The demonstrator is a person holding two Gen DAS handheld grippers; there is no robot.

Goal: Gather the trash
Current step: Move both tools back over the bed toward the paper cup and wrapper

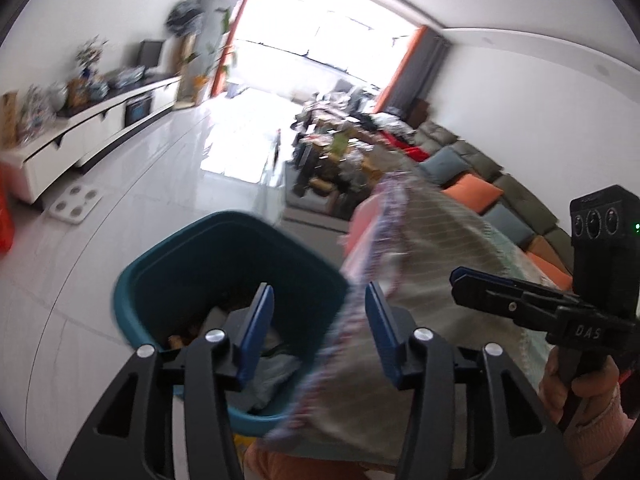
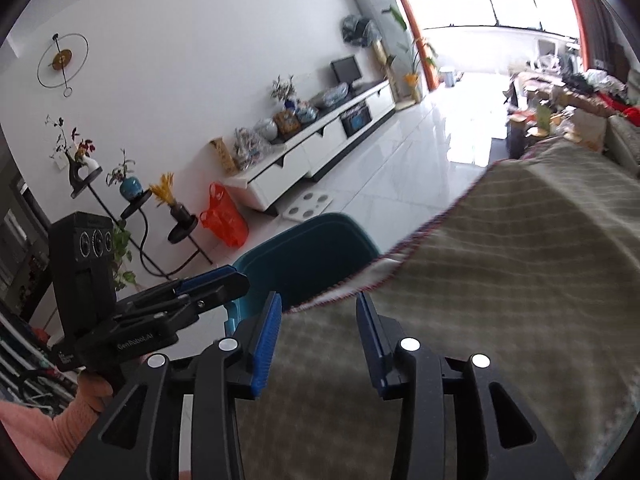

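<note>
Teal plastic bin (image 1: 224, 280), squarish with rounded corners and a smooth rolled rim, stands on the glossy white tile floor (image 1: 120, 240) just beside the table's left edge. Inside it: crumpled scraps (image 1: 208, 332), brownish and grey, shapes blurred.

Table covered by a woven cloth (image 2: 520, 260), olive-grey with faint pale checks and a frilled red-and-white trim hanging at the edge nearest the bin.

Left gripper (image 1: 320, 328) hangs over the bin's right rim, blue ribbed pads parted, nothing between them but the bin's mouth and the cloth trim beyond. Right gripper (image 2: 318, 340) sits over the cloth near the table edge, its jaws likewise apart and gripping nothing. Each is matte black plastic with silver pivot bolts. A hand (image 1: 576, 380) in a pink knit sleeve (image 1: 600, 424) grips the right gripper's handle.

Far left along the wall: a long white low cabinet (image 2: 304, 156) with a dark top, cluttered. An orange plastic bag (image 2: 224, 216) slumps on the floor at its near end. Far right, a green sofa (image 1: 500, 184) with orange and blue cushions.
</note>
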